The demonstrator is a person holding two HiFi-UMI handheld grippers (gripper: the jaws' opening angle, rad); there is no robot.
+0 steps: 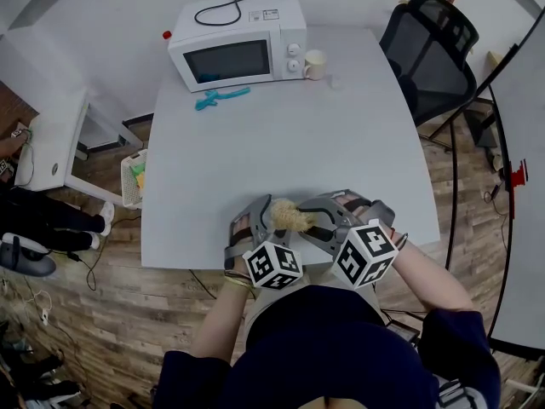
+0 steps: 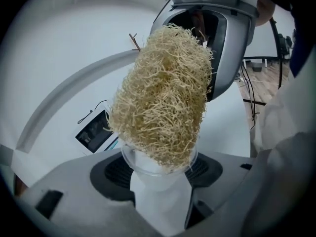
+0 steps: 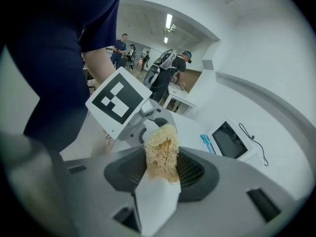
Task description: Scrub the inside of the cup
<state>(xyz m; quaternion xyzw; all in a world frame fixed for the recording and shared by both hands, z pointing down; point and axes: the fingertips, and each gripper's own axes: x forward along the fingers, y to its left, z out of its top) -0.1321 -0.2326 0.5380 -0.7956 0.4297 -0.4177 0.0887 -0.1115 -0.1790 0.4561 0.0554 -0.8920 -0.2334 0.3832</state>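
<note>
**Head view.**
- Grey worktop [image 1: 281, 143] filled the middle of the frame.
- A white microwave [image 1: 238, 54] stood at its upper edge, with a pale mug [image 1: 314, 64] just beside it on the right.
- A teal tool [image 1: 220, 97] lay in front of the microwave.
- A black chair [image 1: 434, 54] stood at the upper right.
- At the lower centre you held the left tongs [image 1: 260, 216] and the right tongs [image 1: 319, 216] close together over the near edge, with a tan loofah [image 1: 291, 216] between them.
- The cup could not be made out here.

**Left gripper view.**
- Your left tongs [image 2: 160, 181] were pinching a clear cup [image 2: 159, 169] at the bottom centre, with its mouth facing up the frame.
- The loofah [image 2: 160, 98] filled the centre, tilted, and its lower end sat in the cup's mouth.
- The right tongs [image 2: 210, 43] met the loofah's top at the upper right.
- The microwave [image 2: 94, 132] showed small at the left.

**Right gripper view.**
- Your right tongs [image 3: 160, 177] were pressed on the loofah [image 3: 162, 149] at the centre.
- The left tongs' marker cube [image 3: 119, 101] sat just above and to the left of it.
- The microwave [image 3: 229, 139] and the teal tool [image 3: 206, 143] lay at the right.
- People stood far off at the upper centre.
</note>
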